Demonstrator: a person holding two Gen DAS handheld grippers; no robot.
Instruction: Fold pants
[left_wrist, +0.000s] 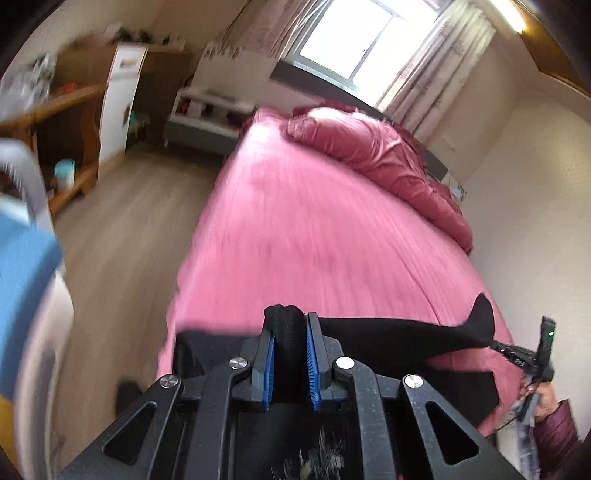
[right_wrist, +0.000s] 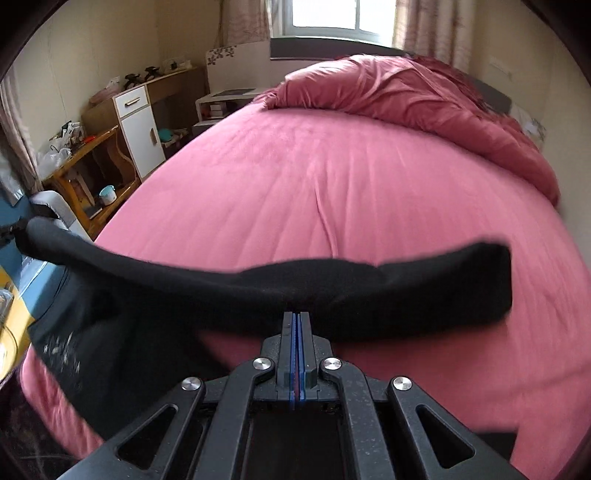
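Black pants (left_wrist: 399, 336) hang stretched above the near edge of a pink bed (left_wrist: 314, 229). My left gripper (left_wrist: 290, 325) is shut on a thick bunch of the black fabric, which fills the gap between its blue pads. The right gripper (left_wrist: 517, 352) shows at the right of the left wrist view, gripping the other end. In the right wrist view my right gripper (right_wrist: 295, 315) is shut on the lower edge of the pants (right_wrist: 332, 284), pads nearly together. The cloth runs as a wide band across that view and droops at the left.
A bunched dark-pink duvet (right_wrist: 424, 99) lies at the head of the bed (right_wrist: 295, 184) under a window (left_wrist: 365, 33). Wooden shelves (right_wrist: 88, 173), a white cabinet (right_wrist: 138, 129) and a low white table (right_wrist: 221, 103) stand left of the bed across a wood floor (left_wrist: 129, 229). A person's sleeve (left_wrist: 557, 439) shows at lower right.
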